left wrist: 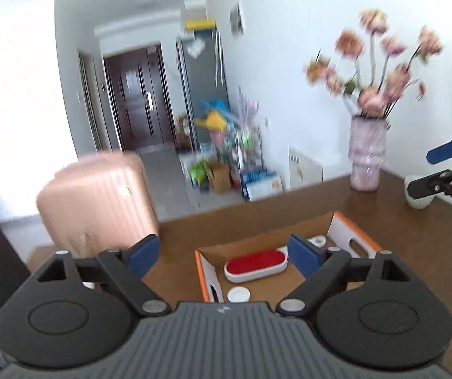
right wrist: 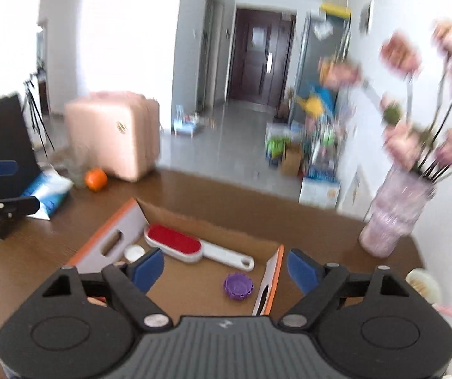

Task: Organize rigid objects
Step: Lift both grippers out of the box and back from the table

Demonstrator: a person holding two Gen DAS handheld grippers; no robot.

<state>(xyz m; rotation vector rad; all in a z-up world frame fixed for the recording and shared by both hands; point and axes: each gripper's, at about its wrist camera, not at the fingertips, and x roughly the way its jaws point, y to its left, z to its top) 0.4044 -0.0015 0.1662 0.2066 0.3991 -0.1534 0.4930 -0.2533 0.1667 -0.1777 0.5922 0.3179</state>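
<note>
An open cardboard box [left wrist: 343,233] [right wrist: 210,227] with orange-edged white flaps stands on the brown table [left wrist: 289,202]. In it lie a red and white lint brush [left wrist: 255,265] [right wrist: 174,241], a white round lid [left wrist: 238,294] [right wrist: 133,252] and a purple ridged lid [right wrist: 238,285]. My left gripper [left wrist: 222,252] hovers open above the box's left end with nothing between its blue pads. The right gripper [right wrist: 225,268] is also open and empty, above the box's right end. Each gripper shows at the edge of the other's view, the right gripper [left wrist: 441,170] and the left gripper [right wrist: 1,186].
A pink vase of flowers [left wrist: 366,161] [right wrist: 390,221] stands at the table's far right. Beyond the far edge is a pink suitcase [left wrist: 99,199] [right wrist: 112,132]. An orange object [right wrist: 95,179] and a blue-white pack [right wrist: 47,195] sit at the table's left. A white rounded object [left wrist: 418,200] lies right.
</note>
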